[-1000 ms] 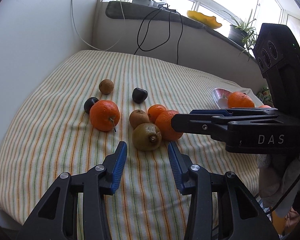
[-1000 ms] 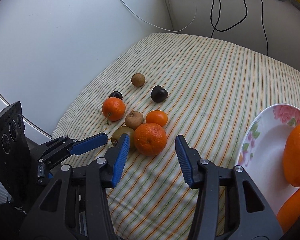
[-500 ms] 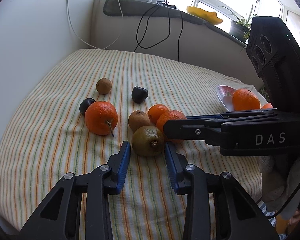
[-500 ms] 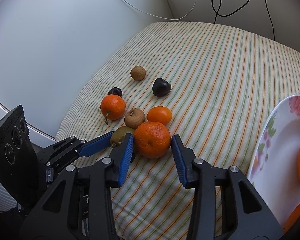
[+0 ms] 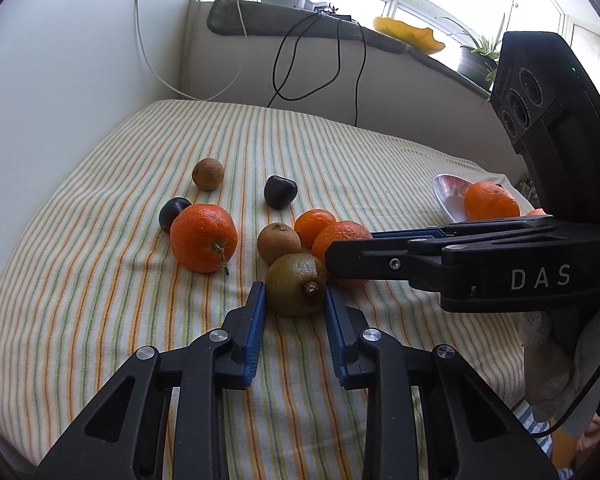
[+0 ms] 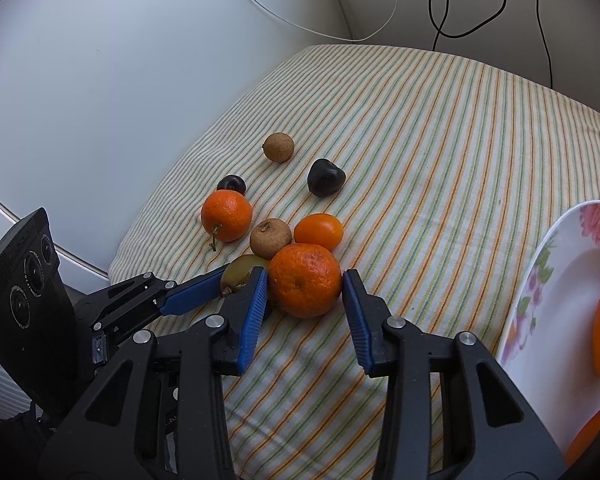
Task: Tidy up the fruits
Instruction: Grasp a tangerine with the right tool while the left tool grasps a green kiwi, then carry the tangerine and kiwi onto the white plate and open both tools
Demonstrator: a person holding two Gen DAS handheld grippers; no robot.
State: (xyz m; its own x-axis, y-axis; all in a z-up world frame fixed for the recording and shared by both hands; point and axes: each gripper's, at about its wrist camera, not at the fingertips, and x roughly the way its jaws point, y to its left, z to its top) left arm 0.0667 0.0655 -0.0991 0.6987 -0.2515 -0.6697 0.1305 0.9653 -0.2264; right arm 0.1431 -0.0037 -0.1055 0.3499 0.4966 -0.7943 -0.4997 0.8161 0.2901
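Several fruits lie on a striped cloth (image 5: 100, 320). My left gripper (image 5: 295, 300) has its blue fingers against both sides of a green-brown kiwi (image 5: 296, 290), which rests on the cloth. My right gripper (image 6: 305, 284) is open around a large orange (image 6: 305, 280), the left pad touching it, the right pad just apart. It shows side-on in the left wrist view (image 5: 340, 256). Nearby lie a stemmed orange (image 5: 203, 238), a small mandarin (image 6: 318, 231), a brown fruit (image 6: 270, 238), another brown fruit (image 5: 208, 174) and two dark plums (image 6: 326, 177) (image 5: 173, 212).
A floral white plate (image 6: 540, 300) holding oranges (image 5: 490, 202) stands at the right. A white wall runs along the left. Cables hang down the back ledge (image 5: 300, 28), which bears a power strip, a yellow dish and a plant.
Both grippers have moved forward and narrowed. The left one has closed in on the kiwi. The right one has come around the large orange.
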